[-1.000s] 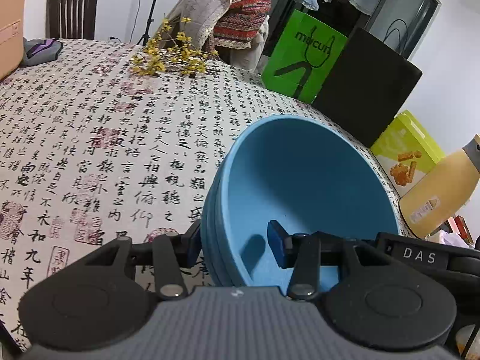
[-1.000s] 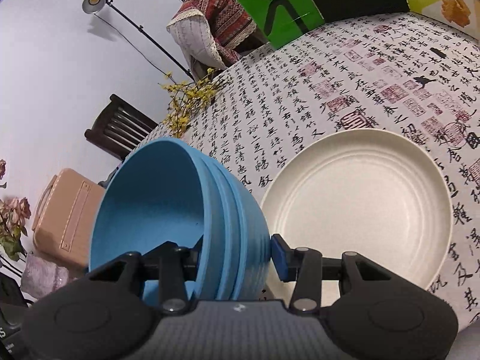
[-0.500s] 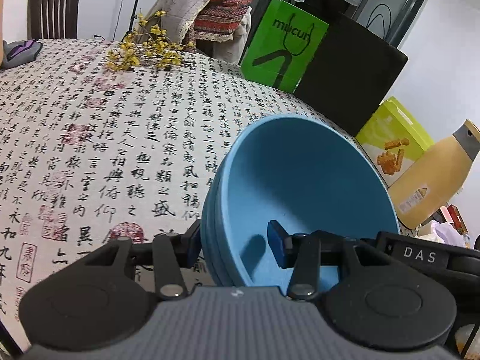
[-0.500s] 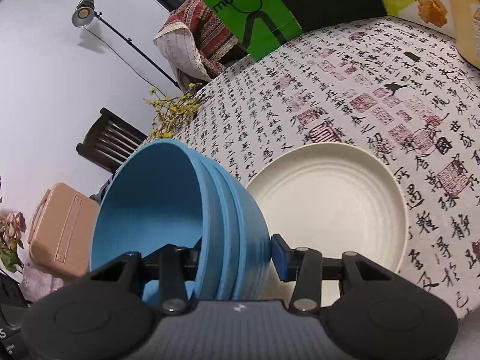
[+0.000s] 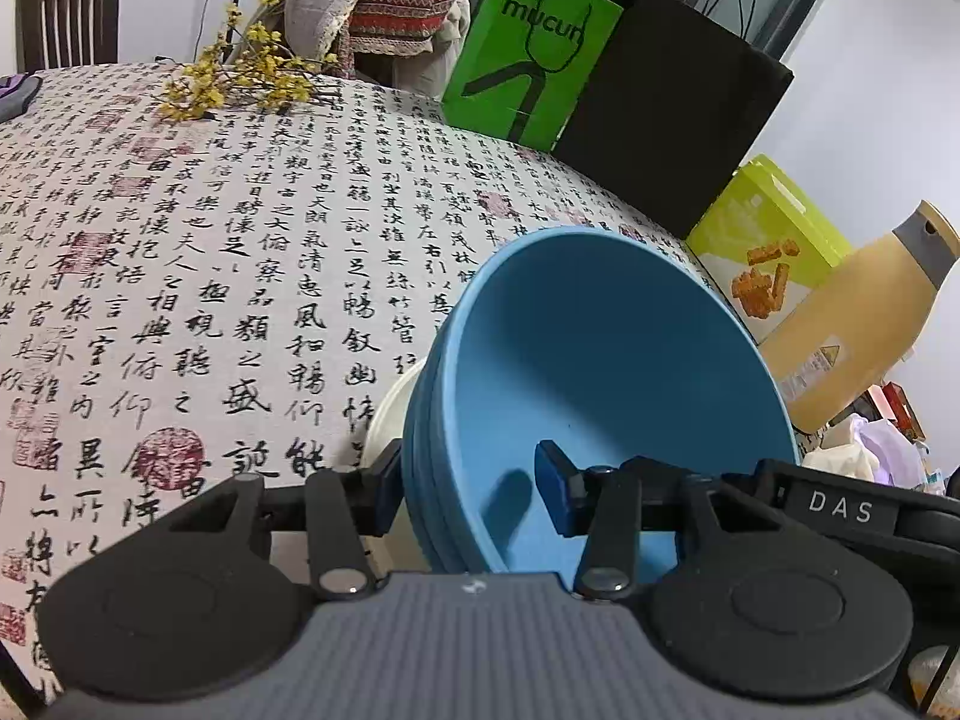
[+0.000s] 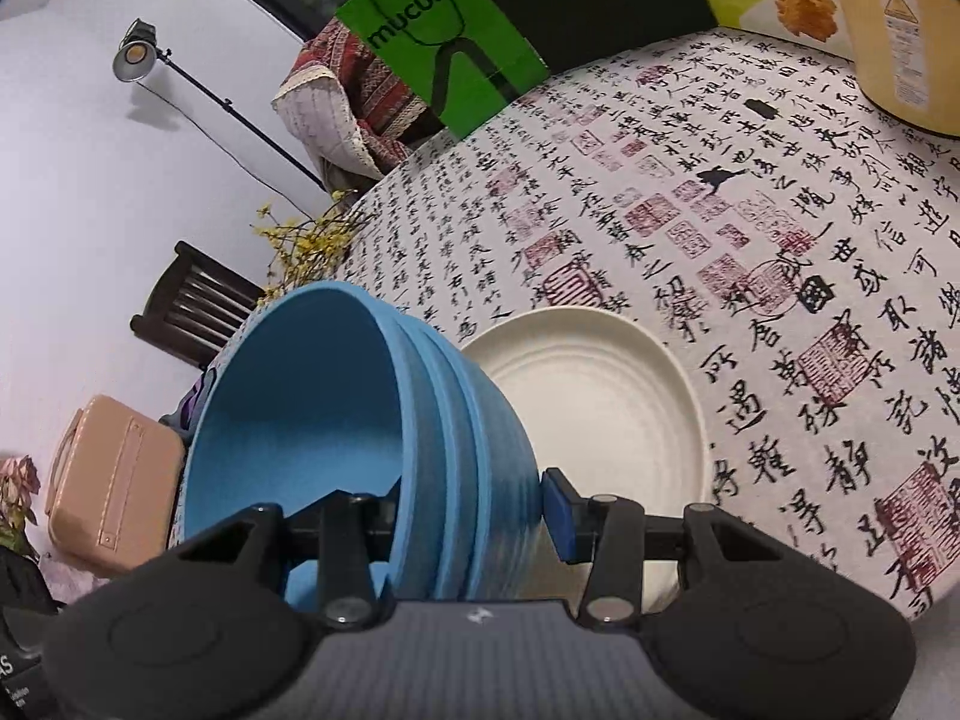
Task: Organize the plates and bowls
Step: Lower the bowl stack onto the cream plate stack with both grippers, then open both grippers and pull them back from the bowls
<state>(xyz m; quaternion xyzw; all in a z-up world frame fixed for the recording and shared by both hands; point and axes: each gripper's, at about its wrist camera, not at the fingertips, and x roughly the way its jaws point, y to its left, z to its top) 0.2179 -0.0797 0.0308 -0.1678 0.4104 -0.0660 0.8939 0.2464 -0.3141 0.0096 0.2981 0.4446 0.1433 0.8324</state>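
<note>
We've got two matching grippers: left gripper, right gripper, black linkages, blue pads, silver screws, ribbed grey bodies.

"mucun" on green bag

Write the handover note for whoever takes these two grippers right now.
Left gripper: shut on the wall of the blue bowl stack, one finger inside, one outside.
Right gripper: shut on the same stack's opposite wall.
Stack: several nested bowls, tilted, held by both grippers beside and partly over the cream plate.
Plate: flat on the calligraphy tablecloth, nothing on it.
Done: bowls nested and gripped.
Left: probably set the stack down on the plate, then release both.
</note>
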